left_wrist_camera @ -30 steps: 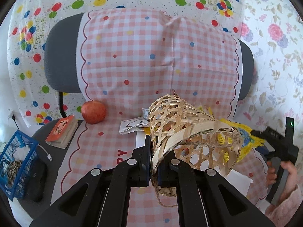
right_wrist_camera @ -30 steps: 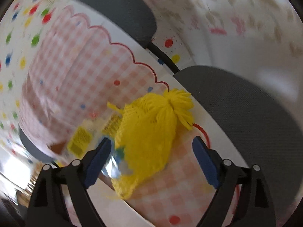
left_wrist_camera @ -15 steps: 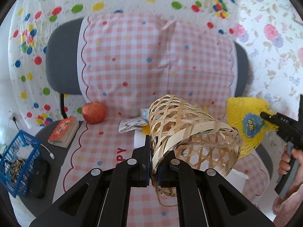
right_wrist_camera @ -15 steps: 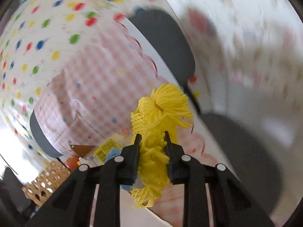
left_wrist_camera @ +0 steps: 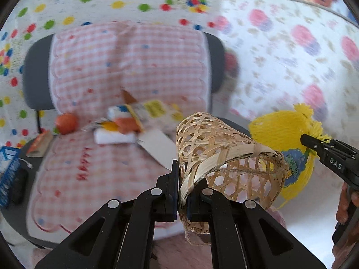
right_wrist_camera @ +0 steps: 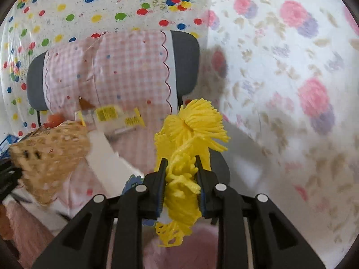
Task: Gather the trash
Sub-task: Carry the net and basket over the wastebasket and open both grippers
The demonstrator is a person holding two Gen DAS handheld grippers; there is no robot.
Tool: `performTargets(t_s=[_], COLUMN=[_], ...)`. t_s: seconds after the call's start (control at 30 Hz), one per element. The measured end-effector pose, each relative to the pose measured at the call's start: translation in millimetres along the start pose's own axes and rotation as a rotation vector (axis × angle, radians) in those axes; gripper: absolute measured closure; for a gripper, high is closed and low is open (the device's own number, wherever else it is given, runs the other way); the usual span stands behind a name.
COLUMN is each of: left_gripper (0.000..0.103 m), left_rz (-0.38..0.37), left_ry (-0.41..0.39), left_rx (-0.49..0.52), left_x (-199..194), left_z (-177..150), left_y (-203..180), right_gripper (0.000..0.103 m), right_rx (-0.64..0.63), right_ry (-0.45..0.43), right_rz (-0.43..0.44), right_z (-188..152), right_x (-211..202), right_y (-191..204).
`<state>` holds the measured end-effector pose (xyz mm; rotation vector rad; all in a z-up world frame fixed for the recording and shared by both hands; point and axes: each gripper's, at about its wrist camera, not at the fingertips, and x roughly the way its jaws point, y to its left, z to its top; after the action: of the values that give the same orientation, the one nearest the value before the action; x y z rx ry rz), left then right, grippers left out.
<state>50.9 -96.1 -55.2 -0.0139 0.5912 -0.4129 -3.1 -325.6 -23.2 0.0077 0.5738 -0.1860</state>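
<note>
My left gripper [left_wrist_camera: 182,174] is shut on the rim of a woven bamboo basket [left_wrist_camera: 226,161], held in the air with its mouth turned right. My right gripper [right_wrist_camera: 180,165] is shut on a yellow mesh fruit net [right_wrist_camera: 190,139] with a frayed top and a blue label. In the left wrist view the net [left_wrist_camera: 282,130] hangs just right of the basket's mouth, under my right gripper [left_wrist_camera: 314,144]. The basket [right_wrist_camera: 49,150] shows at the left of the right wrist view. More trash, wrappers and paper [left_wrist_camera: 139,121], lies on the chair seat.
An office chair [left_wrist_camera: 36,85] draped in pink checked cloth [left_wrist_camera: 125,62] stands ahead. On it lie an apple [left_wrist_camera: 66,123], a small book [left_wrist_camera: 39,143] and white cardboard [left_wrist_camera: 157,148]. A blue basket [left_wrist_camera: 9,172] sits at the far left. Patterned sheets cover the walls.
My right gripper closed on the yellow net and lifted it off the seat up beside the basket's mouth. The left gripper raised the basket and swung right.
</note>
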Motion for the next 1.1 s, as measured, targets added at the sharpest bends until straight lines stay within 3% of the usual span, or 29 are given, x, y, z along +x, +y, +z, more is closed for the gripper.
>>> performTargets(t_s=[0.23, 0.5, 1.0, 1.1], left_gripper=[0.097, 0.097, 0.097, 0.092], left_rz=[-0.138, -0.245, -0.289, -0.291], left_ry=[0.066, 0.122, 0.241, 0.267], left_rx=[0.064, 0.12, 0.177, 0.182], left_x=[6, 13, 74, 88], left_z=[-44, -76, -81, -78], left_y=[-49, -84, -128, -134], right_gripper=[0.079, 0.078, 0.076, 0.075], right_rx=[0.054, 0.118, 0.161, 0.182], right_ry=[0.019, 0.091, 0.222, 0.231], right_rz=[-0.052, -0.158, -0.167, -0.154], right_z=[-53, -100, -129, -130], right_x=[-45, -58, -12, 1], right_y=[-21, -46, -74, -82])
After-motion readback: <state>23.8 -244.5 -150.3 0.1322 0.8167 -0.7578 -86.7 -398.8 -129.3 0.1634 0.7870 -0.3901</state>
